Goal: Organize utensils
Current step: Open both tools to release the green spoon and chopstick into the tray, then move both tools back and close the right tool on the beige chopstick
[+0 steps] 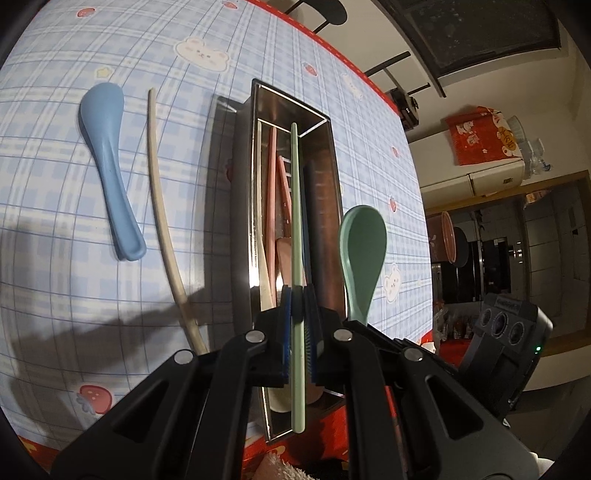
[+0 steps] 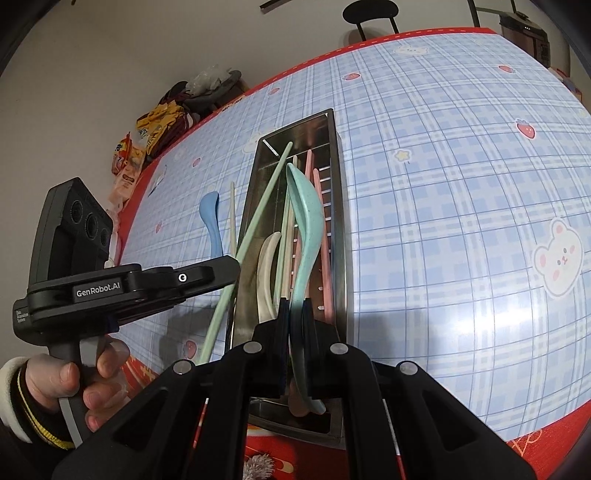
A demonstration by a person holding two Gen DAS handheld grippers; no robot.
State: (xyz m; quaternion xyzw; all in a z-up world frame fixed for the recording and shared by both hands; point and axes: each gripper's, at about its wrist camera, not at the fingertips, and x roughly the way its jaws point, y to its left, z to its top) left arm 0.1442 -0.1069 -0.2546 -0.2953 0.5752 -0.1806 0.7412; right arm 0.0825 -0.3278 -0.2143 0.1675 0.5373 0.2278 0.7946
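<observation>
My left gripper [image 1: 297, 295] is shut on a pale green chopstick [image 1: 295, 206], which lies lengthwise above the long steel tray [image 1: 327, 122]. My right gripper [image 2: 293, 306] is shut on the handle of a green spoon [image 2: 304, 221], bowl pointing away, over the same tray [image 2: 338, 184]. In the left wrist view that spoon [image 1: 364, 251] shows just right of the tray. Pink chopsticks [image 1: 272, 177] and a cream spoon [image 2: 267, 258] lie inside the tray. Left of it, a blue spoon [image 1: 107, 170] and a cream chopstick [image 1: 162, 206] rest on the checked tablecloth. A hand holds the left gripper [image 2: 231, 271].
The tray sits near the table's front edge, where the red border [image 2: 535, 435] runs. Snack bags [image 2: 129, 166] crowd the far left table edge. A dark chair [image 2: 369, 14] stands behind the table. A fridge [image 1: 480, 177] and cabinets lie beyond the right side.
</observation>
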